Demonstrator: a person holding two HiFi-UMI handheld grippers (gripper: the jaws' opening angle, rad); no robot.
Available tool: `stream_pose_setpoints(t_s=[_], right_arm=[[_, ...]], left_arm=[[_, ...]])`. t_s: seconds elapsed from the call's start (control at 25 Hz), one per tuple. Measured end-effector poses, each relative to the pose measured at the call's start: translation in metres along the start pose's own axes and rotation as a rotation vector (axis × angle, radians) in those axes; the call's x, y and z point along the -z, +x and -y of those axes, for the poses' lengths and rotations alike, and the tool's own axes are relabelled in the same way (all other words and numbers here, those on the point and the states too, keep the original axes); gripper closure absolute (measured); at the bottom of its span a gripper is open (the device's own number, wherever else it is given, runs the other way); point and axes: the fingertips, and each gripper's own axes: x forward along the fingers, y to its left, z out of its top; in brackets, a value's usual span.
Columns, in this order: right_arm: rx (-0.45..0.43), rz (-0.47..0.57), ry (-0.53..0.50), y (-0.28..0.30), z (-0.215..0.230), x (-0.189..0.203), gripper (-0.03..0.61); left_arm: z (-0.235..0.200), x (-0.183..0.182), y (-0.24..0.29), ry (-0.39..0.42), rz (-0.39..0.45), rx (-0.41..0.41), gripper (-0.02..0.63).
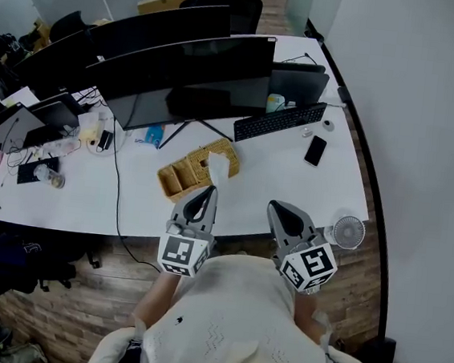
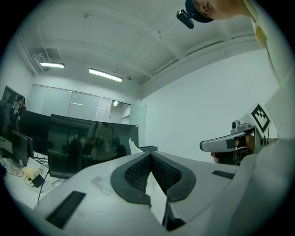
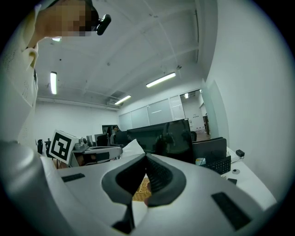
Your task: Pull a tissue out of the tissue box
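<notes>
A woven yellow tissue box (image 1: 186,174) lies on the white desk (image 1: 276,178) in front of the monitors. A white tissue (image 1: 220,166) stands up out of its right end. My left gripper (image 1: 208,191) is level, its tip right at the tissue and its jaws pressed together on the sheet. In the left gripper view the tissue's peak (image 2: 133,146) pokes up just past the closed tip (image 2: 150,155). My right gripper (image 1: 276,208) hovers to the right of the box, shut and empty. Its own view shows the box (image 3: 143,186) through the gap behind its tip (image 3: 146,157).
Two rows of dark monitors (image 1: 190,68) stand behind the box. A black keyboard (image 1: 279,120) and a phone (image 1: 315,150) lie at the right rear. A small fan (image 1: 348,231) sits at the desk's near right corner. Cables and clutter cover the left.
</notes>
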Motion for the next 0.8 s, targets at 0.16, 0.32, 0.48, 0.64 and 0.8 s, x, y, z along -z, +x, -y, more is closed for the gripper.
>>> stream_pose_setpoints(t_s=[0.16,0.32,0.48,0.64,0.8], right_arm=[[0.003,0.000,0.001,0.000,0.002,0.001,0.578],[0.007,0.002,-0.001,-0.001,0.002,0.000,0.578],[0.010,0.000,0.000,0.000,0.002,0.003,0.578],[0.006,-0.006,-0.005,0.001,-0.001,0.005,0.578],[0.004,-0.004,-0.009,0.000,-0.001,0.004,0.578]], left_arm=[[0.002,0.001,0.001,0.001,0.002,0.003,0.601],[0.004,0.001,0.001,0.002,0.001,0.006,0.601],[0.006,0.004,0.001,0.004,-0.002,0.009,0.600],[0.010,0.004,0.002,0.004,-0.001,0.018,0.601],[0.012,0.005,0.003,0.004,-0.005,0.024,0.601]])
